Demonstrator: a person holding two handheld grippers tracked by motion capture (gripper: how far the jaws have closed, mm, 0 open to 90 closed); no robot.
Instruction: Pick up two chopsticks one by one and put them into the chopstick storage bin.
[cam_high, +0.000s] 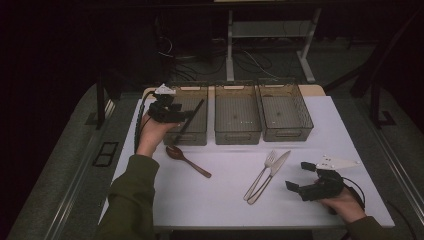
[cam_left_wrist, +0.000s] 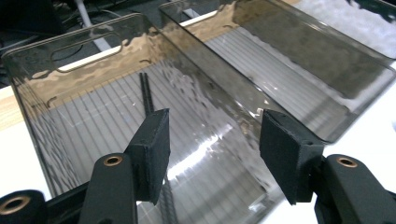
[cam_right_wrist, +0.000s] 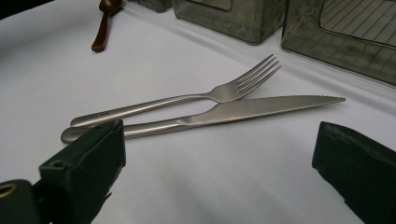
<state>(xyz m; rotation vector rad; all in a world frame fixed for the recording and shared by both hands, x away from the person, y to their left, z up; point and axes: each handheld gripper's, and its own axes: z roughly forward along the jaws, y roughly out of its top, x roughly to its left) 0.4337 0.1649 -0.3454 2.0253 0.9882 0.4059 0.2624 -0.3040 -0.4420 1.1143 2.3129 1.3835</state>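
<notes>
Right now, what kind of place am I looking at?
Probably a lab or workshop set up for a cutlery-sorting test: a white-topped table with three smoky clear plastic bins, a steel fork and knife, and loose cables on the floor beyond.

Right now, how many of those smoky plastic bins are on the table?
3, in a row along the far edge: the left bin under the left gripper, the middle bin, and the right bin. None seems hidden.
</notes>
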